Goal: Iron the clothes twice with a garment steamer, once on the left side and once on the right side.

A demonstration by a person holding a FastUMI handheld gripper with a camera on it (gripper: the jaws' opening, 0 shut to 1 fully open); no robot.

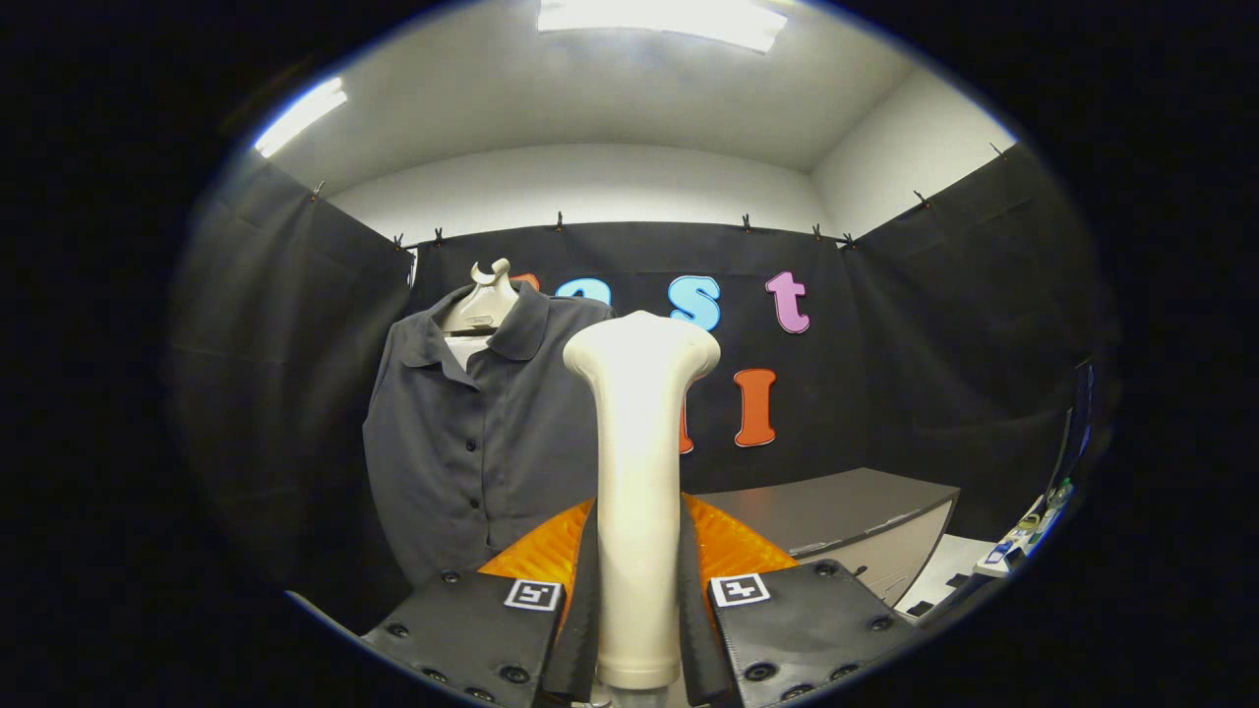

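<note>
Both fingers of the gripper (637, 600) are clamped against the handle of the garment steamer (639, 472), 1 on each side, so the tool stands upright between them with its flared head uppermost. Grasp appears firm; no gap shows between the ribbed pads (733, 546) and the handle.

Steamer body is smooth, cream-coloured and matte, narrow at the handle and widening to a rounded head. Beyond it and to the left hangs the dark grey shirt (472, 433), collared, buttoned down the front, on a pale hanger (484, 300). Fabric looks thin and drapes with soft folds. The head is apart from the cloth.

Judgement: neither of the 2 passes looks begun. To do this step well, bring the head flat to 1 side of the button placket near the shoulder, then draw steadily downward without snagging buttons.

A grey table (836, 511) stands to the right.
</note>
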